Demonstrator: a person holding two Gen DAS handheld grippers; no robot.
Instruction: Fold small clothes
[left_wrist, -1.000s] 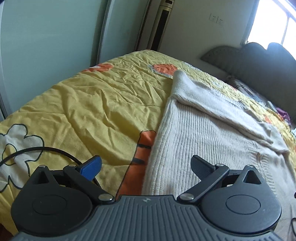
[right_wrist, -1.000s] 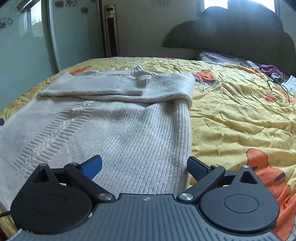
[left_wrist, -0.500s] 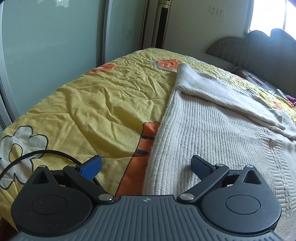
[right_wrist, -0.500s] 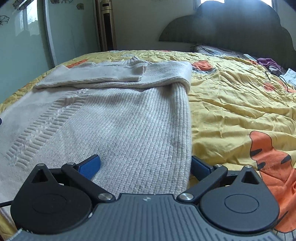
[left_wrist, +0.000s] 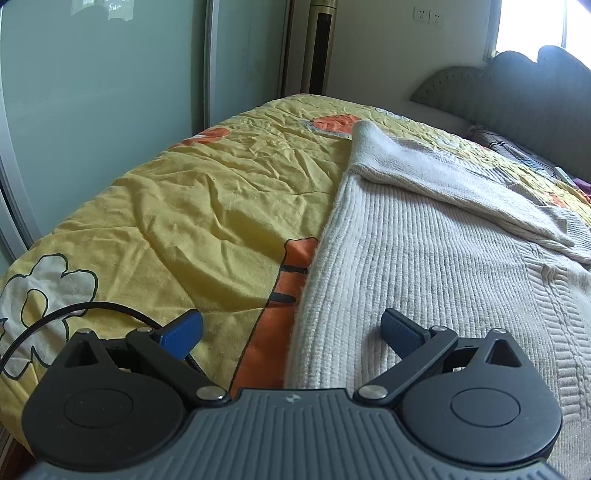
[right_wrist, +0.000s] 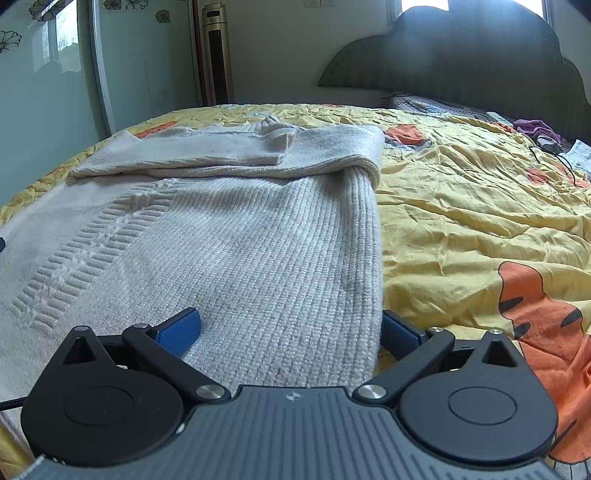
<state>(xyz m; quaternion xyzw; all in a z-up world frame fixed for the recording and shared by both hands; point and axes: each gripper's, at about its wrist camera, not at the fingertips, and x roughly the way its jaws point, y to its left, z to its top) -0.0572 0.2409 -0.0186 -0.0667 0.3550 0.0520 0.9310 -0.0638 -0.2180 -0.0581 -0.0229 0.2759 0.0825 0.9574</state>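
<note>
Both the left gripper (left_wrist: 291, 334) and right gripper (right_wrist: 290, 332) gape wide, straddling the cream sweater's (right_wrist: 258, 240) hem corners (sleeves folded in)

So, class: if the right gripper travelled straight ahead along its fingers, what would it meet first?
Probably the cream knit sweater. The right gripper is open and straddles its near right edge, so the knit lies directly ahead, though its height above the fabric is unclear.

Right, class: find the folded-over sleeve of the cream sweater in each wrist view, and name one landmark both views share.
Left wrist: the sleeve runs diagonally across the upper right, over the sweater's ribbed body.
Right wrist: the sleeve lies across the upper left of centre.
Shared landmark: the tall tower fan against the far wall.
</note>
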